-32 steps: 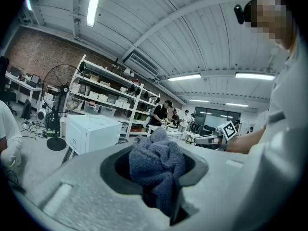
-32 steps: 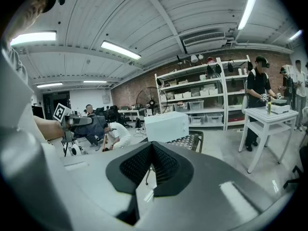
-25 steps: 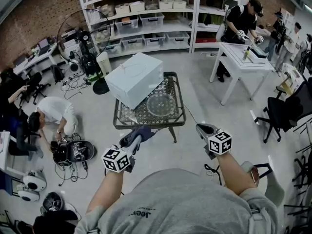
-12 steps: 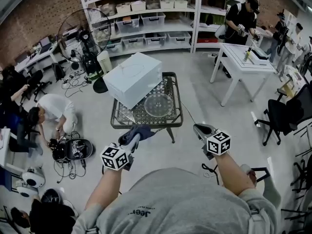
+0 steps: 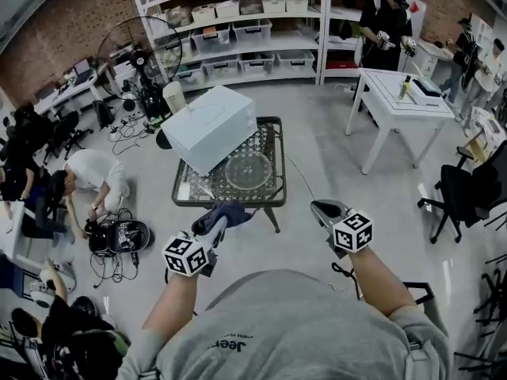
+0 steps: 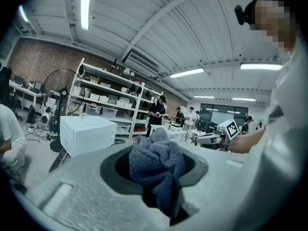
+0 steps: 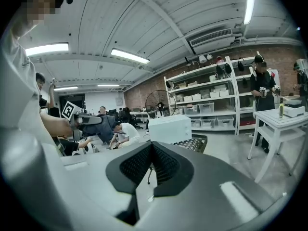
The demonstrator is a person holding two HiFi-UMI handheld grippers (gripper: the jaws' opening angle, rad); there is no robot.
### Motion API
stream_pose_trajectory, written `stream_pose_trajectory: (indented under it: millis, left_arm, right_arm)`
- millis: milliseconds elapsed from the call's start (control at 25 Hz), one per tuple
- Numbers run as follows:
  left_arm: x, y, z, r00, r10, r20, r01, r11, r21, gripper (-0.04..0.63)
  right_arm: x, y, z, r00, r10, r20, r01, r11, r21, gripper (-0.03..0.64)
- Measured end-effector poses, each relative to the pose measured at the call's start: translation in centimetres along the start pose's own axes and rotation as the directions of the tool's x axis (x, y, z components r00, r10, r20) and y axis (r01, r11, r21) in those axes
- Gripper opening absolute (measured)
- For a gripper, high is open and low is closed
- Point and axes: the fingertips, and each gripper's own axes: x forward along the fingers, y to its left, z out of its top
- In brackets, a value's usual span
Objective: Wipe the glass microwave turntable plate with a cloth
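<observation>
The person's left tongs (image 5: 218,226) are pinching a bunched blue cloth (image 5: 231,212), which fills the gap between the jaws in the left gripper view and hangs down a little below them. They are held out in front of the body at about waist height, and the cloth is not touching anything yet.

Ahead and a bit to the left, a white microwave (image 5: 207,125) sits tilted across the far corner of a low, patterned glass desk (image 5: 283,161). The glass turntable plate (image 5: 248,170) lies flat on the desk just beside the microwave, on its right and out in the open (it looks bare, with nothing on it). It is well apart from both tongs.

Further right, the right tongs (image 5: 323,209) are pressed together with nothing between the pads, pointing towards the desk.

I judge the wiping has not begun: this is the approach, with the cloth already in hand. The next move calls for stepping closer, lowering the cloth onto the plate, and perhaps steadying the rim with the right tongs so that the glass does not slide.
</observation>
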Motion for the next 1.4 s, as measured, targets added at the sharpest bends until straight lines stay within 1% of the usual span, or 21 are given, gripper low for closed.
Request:
stream_pose_trajectory:
  millis: [160,400,520,680,840,960,1080,1240,1400]
  left_arm:
    - [1.2,-0.6,-0.3,1.000,0.008,-0.017,-0.008,1.000,-0.002,0.146]
    - [3.5,2.0,0.4,1.000,0.000,-0.024,-0.001,1.000,-0.007,0.146]
    - [5.4,5.2,0.8,0.999,-0.038,-0.025,0.038,0.999,-0.014,0.146]
    - [9.8,11.6,1.7,0.991,-0.132,-0.016,0.132,0.991,-0.015,0.146]
    - [15.0,18.7,3.8,0.974,-0.225,-0.019,0.225,0.974,-0.010,0.146]
    - [18.0,22.5,5.0,0.950,-0.306,-0.055,0.306,0.952,0.001,0.146]
    - [20.3,26.2,6.1,0.927,-0.365,-0.083,0.367,0.930,0.012,0.146]
    - [23.7,29.1,6.9,0.906,-0.409,-0.111,0.413,0.911,0.011,0.146]
    - [26.9,29.4,5.8,0.885,-0.442,-0.150,0.447,0.895,0.001,0.146]
  right_arm:
    - [0.4,-1.3,0.0,1.000,0.024,0.008,-0.024,1.000,-0.016,0.009]
    - [3.4,-3.3,0.2,1.000,0.019,-0.001,-0.019,1.000,0.008,0.009]
    - [6.4,-4.0,0.7,1.000,-0.003,-0.016,0.003,1.000,0.013,0.009]
    - [12.4,-5.8,2.1,0.998,-0.062,-0.026,0.063,0.998,0.005,0.009]
    - [19.3,-7.6,4.2,0.992,-0.124,-0.012,0.124,0.992,0.022,0.009]
    - [23.1,-8.8,4.5,0.983,-0.179,-0.041,0.181,0.983,0.035,0.009]
    - [26.6,-10.2,4.3,0.968,-0.236,-0.084,0.240,0.970,0.039,0.009]
    - [29.9,-12.5,3.9,0.952,-0.269,-0.145,0.277,0.960,0.041,0.009]
    - [31.6,-14.7,2.5,0.943,-0.269,-0.195,0.284,0.957,0.055,0.014]
